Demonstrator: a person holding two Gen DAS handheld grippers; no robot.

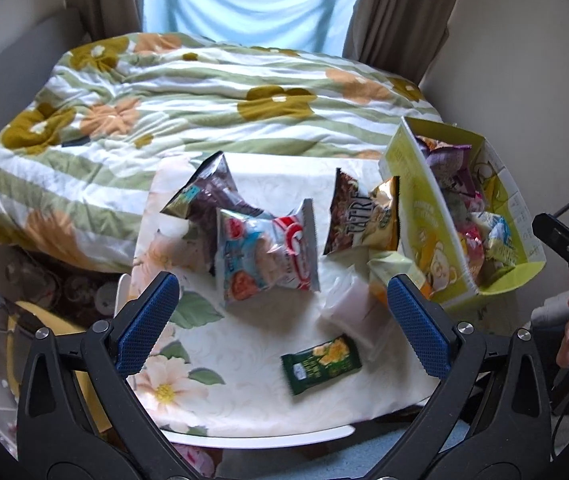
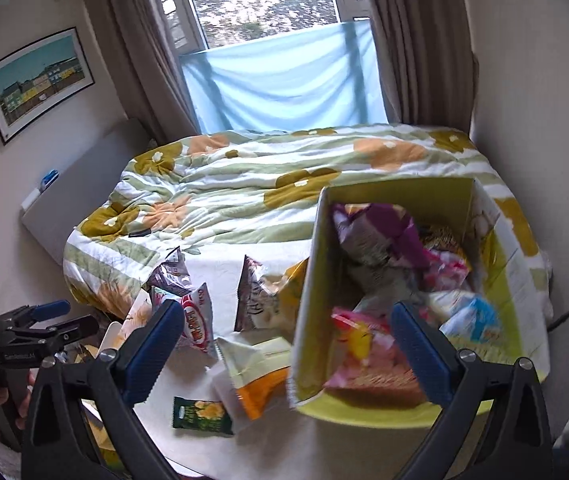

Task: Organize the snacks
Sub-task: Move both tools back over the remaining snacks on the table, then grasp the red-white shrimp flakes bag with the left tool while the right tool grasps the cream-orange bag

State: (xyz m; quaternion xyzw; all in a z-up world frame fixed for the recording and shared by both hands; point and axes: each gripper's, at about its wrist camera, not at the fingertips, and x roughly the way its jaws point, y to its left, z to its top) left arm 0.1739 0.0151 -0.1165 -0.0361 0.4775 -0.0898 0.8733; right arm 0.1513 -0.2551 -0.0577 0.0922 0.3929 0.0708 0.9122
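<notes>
A yellow-green cardboard box [image 1: 424, 200] [image 2: 312, 300] stands at the table's right side, holding several snack packets. Loose on the white floral table [image 1: 244, 380] lie a red-and-blue packet [image 1: 268, 256] [image 2: 196, 316], a dark purple packet [image 1: 200, 196] behind it, a brown-and-gold packet [image 1: 360, 216] [image 2: 256, 300], a white-and-orange packet [image 2: 256, 372] and a small green packet [image 1: 320, 364] [image 2: 200, 414]. My left gripper [image 1: 280, 320] is open and empty above the table's near side. My right gripper [image 2: 284, 350] is open and empty over the box's near left wall.
A bed with a flowered green-striped quilt [image 1: 204, 92] [image 2: 264, 176] lies just beyond the table. A window with brown curtains [image 2: 404, 40] is behind it. A framed picture [image 2: 36, 80] hangs on the left wall. The table's near edge [image 1: 264, 436] is close below.
</notes>
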